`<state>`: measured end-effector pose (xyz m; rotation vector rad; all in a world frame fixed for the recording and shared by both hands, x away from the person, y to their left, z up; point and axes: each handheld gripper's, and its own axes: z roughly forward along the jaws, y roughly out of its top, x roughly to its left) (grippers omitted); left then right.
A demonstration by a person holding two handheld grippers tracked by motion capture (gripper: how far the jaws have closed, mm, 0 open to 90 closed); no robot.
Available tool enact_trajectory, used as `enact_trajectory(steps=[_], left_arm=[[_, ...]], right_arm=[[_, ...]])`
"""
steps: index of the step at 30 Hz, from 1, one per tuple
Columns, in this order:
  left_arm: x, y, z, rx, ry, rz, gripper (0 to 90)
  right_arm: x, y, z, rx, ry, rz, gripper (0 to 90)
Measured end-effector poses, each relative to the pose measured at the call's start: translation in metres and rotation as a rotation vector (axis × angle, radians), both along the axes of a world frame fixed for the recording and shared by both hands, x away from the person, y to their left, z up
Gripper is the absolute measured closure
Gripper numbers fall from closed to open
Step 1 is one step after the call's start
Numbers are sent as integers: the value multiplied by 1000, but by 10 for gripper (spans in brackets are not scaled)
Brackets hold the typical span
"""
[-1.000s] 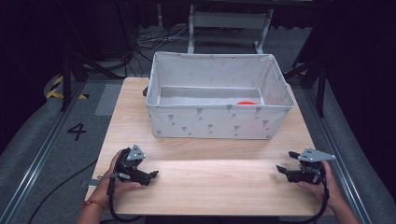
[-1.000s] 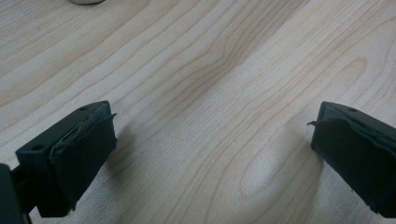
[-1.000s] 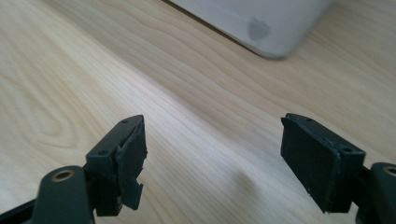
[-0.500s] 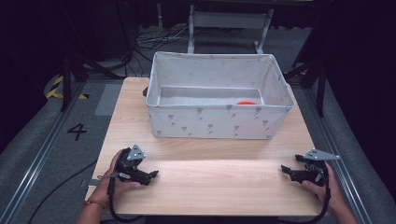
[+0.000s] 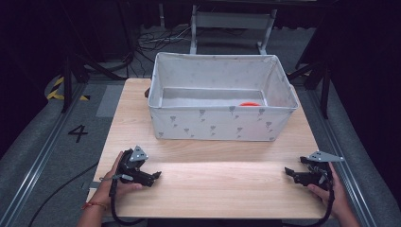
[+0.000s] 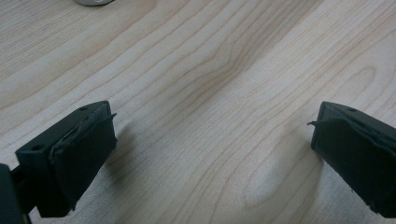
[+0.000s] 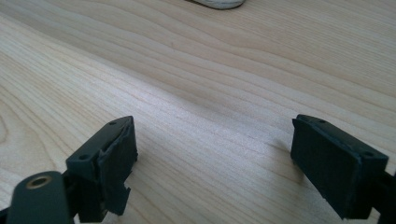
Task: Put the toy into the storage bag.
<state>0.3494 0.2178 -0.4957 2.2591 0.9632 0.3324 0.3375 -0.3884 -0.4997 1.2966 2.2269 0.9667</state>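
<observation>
I am resting the left gripper (image 5: pixel 153 177) near the desk's (image 5: pixel 227 184) front left corner and the right gripper (image 5: pixel 289 172) near its front right corner, fingers (image 6: pixel 79 149) spread wide, gripping nothing. A fabric bin (image 5: pixel 220 124) is sitting at the far edge, an orange object (image 5: pixel 249 104) lying inside.

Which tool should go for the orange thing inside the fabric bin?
Right, probably. The orange object lies at the bin's right end, nearer the right tool. Both tools rest open on the table; the left tool sits farther off.
</observation>
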Motion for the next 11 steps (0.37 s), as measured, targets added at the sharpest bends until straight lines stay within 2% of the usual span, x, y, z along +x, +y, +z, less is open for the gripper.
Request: enact_trajectory(steps=[11], left_arm=[[1, -3, 0, -3, 8, 47, 1]], right_arm=[[-1, 1, 0, -1, 3, -26, 131]])
